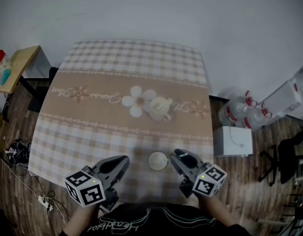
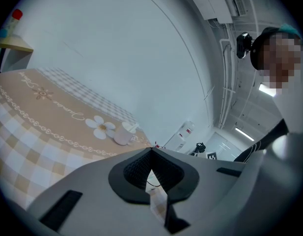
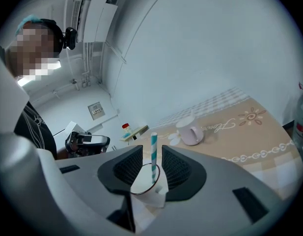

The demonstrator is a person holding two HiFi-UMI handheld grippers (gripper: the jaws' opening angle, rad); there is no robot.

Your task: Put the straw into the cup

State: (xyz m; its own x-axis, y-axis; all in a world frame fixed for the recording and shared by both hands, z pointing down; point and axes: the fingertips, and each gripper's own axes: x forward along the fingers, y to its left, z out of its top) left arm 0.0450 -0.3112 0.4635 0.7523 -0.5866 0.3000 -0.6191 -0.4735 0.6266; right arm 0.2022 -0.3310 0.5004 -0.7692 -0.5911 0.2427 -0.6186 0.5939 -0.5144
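First, head view. The tabletop (image 1: 92, 132) is rectangular and covered by a checked cloth with a beige flowered band. Wood-plank floor (image 1: 269, 195) runs along its left and right edges. A side table (image 1: 16, 68) stands off the far left corner, and water bottles (image 1: 237, 113) and a white box (image 1: 233, 140) sit off the right edge. A white paper cup (image 1: 157, 161) stands near the front edge, between the left gripper (image 1: 123, 162) and the right gripper (image 1: 178, 157), just beside the right one's tips. Beyond it the cloth lies open as far as a white mug (image 1: 162, 108) on the flower print. The straw cannot be made out here.

Next, left gripper view. The dark ribbed fingers (image 2: 136, 168) of the left gripper (image 2: 151, 151) meet at their tips with nothing between them. Only checked cloth shows through the gap below. The mug (image 2: 123, 134) sits well ahead on the beige band.

Last, right gripper view. The fingers (image 3: 129, 166) of the right gripper (image 3: 151, 149) stand apart, with a narrow gap on either side of the straw (image 3: 153, 154). The straw is a teal-and-white striped tube standing upright in the paper cup (image 3: 146, 186), whose round rim lies low between the ribbed pads. Neither pad touches the straw. The mug (image 3: 190, 132), smooth and rounded, stands well beyond.
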